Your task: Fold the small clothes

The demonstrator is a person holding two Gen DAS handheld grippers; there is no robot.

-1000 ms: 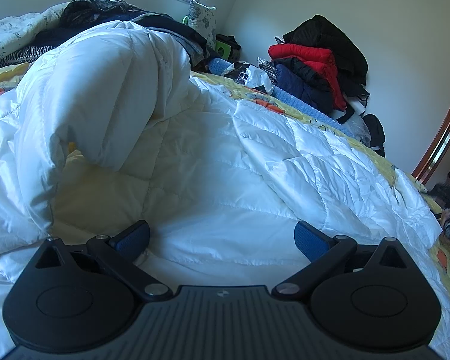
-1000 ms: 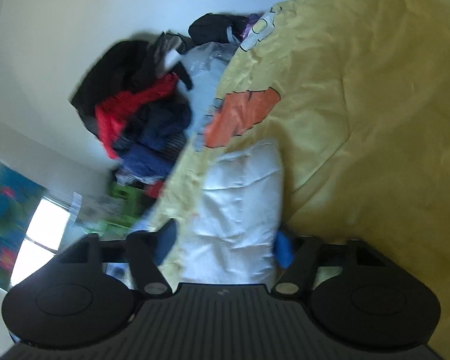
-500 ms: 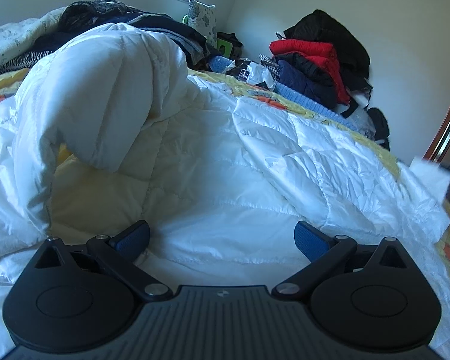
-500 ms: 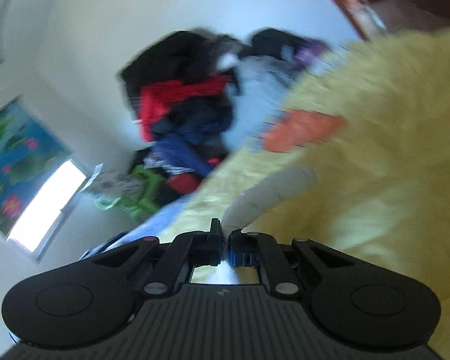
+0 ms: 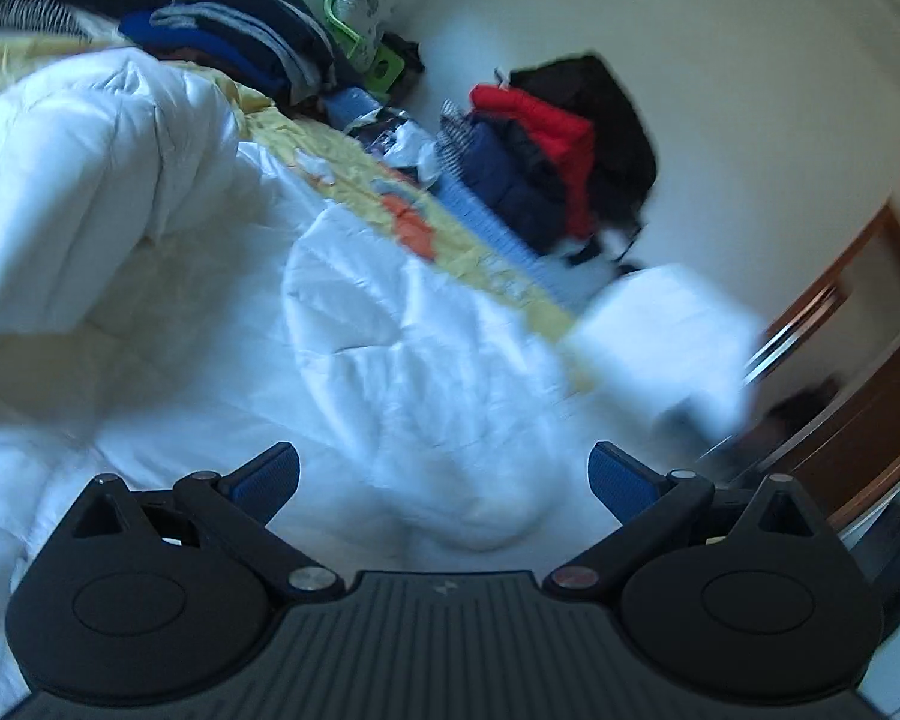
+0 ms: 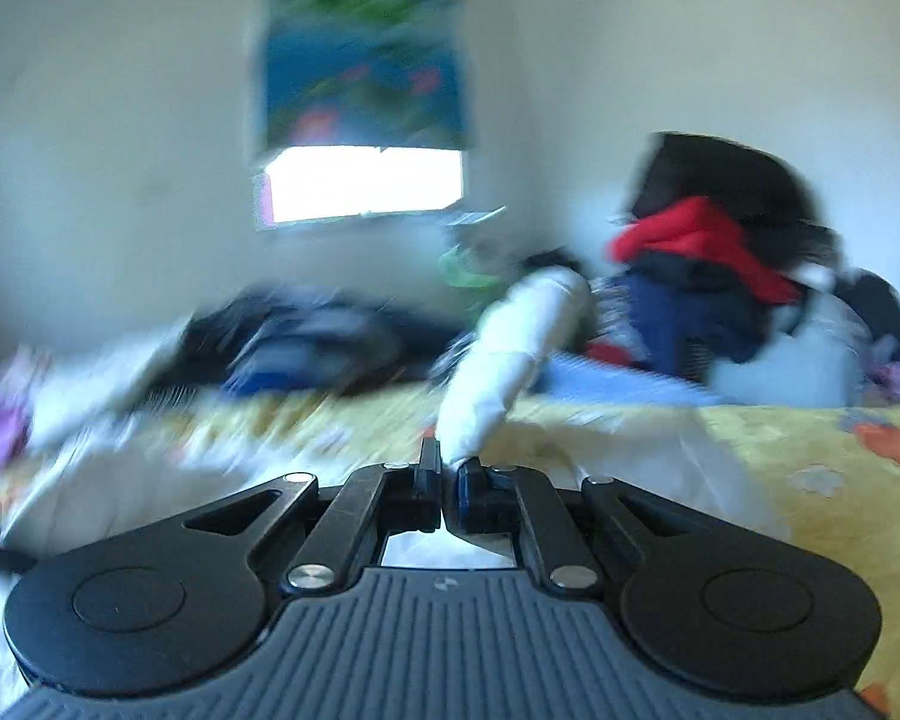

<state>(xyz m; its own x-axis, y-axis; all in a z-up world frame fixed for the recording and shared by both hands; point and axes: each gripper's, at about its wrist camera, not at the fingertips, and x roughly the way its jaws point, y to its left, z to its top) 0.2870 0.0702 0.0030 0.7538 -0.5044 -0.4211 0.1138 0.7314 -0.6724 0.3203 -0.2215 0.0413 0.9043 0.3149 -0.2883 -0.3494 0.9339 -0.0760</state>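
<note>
Fabric fills your left view: the white quilted jacket (image 5: pixel 390 360) lies spread over the yellow bedspread (image 5: pixel 330 150), with one puffy part folded up high at the left. Your left gripper (image 5: pixel 444 477) hangs just above that white cloth with its jaws spread wide, and nothing sits between the blue pads (image 5: pixel 264 477). At the right of that view a blurred white sleeve end (image 5: pixel 660 342) is lifted clear of the bed, in front of the brown door frame (image 5: pixel 840 372).

Your right gripper (image 6: pixel 447 471) has its jaws pressed together on a thin edge of the jacket sleeve (image 6: pixel 510 360), which rises from the fingertips as a pale tube, up and to the right. The picture there is smeared, so the exact spot of the pinch on the sleeve is hard to make out. Under it you see the yellow bedspread (image 6: pixel 780 438) with orange patches. Beyond lie dark clothes (image 6: pixel 306 342) in a heap at the left and a pile of coats (image 6: pixel 708 258), red, navy and black, against the wall at the right. A bright window (image 6: pixel 366 183) with a blue blind (image 6: pixel 360 60) sits behind
</note>
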